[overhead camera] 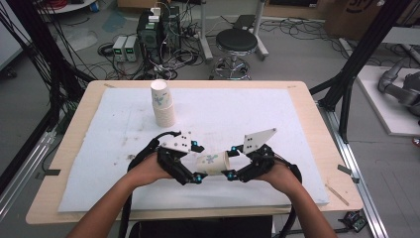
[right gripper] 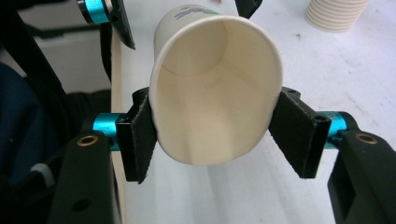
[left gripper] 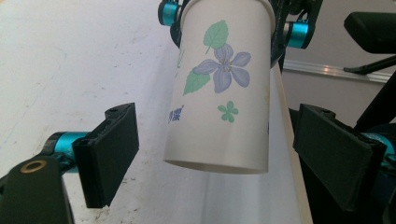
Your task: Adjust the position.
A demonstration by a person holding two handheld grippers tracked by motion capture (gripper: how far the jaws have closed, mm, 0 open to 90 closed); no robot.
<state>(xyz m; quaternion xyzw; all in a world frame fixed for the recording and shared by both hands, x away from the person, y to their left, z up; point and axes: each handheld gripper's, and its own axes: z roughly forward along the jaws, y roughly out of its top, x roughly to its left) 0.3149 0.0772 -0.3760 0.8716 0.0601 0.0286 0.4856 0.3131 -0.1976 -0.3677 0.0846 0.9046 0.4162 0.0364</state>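
A white paper cup with a purple flower print lies on its side in the air between my two grippers, low over the front of the white mat. My right gripper is shut on its open rim; in the right gripper view the pads squeeze the cup into an oval. My left gripper is open around the cup's base. In the left gripper view the cup hangs between the pads with a gap on each side.
A tall stack of paper cups stands upside down at the mat's back left, and the same stack is at the top right of the right gripper view. The wooden table ends just past the mat. A stool and electronics stand beyond.
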